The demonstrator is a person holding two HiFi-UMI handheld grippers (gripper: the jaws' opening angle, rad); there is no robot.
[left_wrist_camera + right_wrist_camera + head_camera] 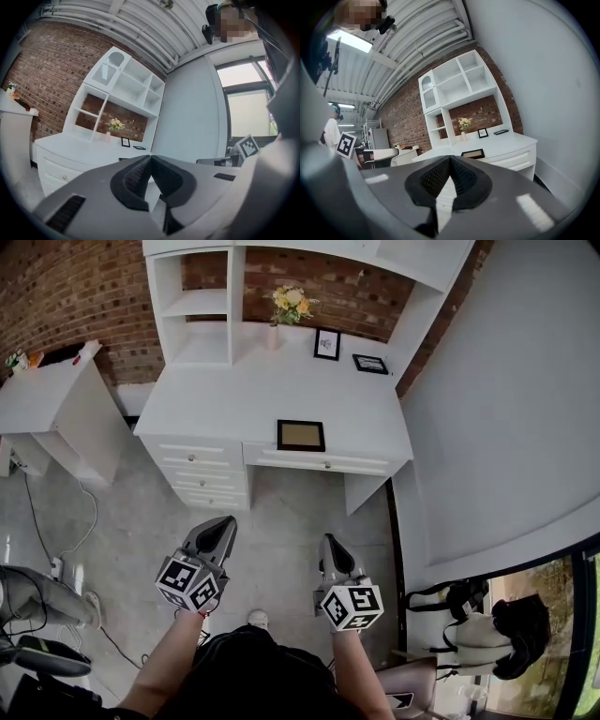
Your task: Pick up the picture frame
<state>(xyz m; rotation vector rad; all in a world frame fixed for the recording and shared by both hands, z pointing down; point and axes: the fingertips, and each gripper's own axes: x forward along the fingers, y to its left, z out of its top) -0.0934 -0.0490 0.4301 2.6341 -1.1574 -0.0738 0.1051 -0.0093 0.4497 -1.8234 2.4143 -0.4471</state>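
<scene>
Picture frame lies flat on the desk, mid-frame; left gripper and right gripper — both closed, empty — sit lower centre, well apart.

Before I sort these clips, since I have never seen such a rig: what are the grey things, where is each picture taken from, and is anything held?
There is no robot here. A person carries a two-jaw gripper in each hand. The head view looks down from a camera on the person's head. It shows the left gripper and the right gripper over the floor, short of a white desk. The other two pictures come from a camera riding on each gripper, looking along its jaws. Both pairs of jaws are together with nothing between them, so nothing is held. On the desk, a picture frame lies flat near the front edge. Further back are a small upright frame, another flat frame and a vase of flowers.
</scene>
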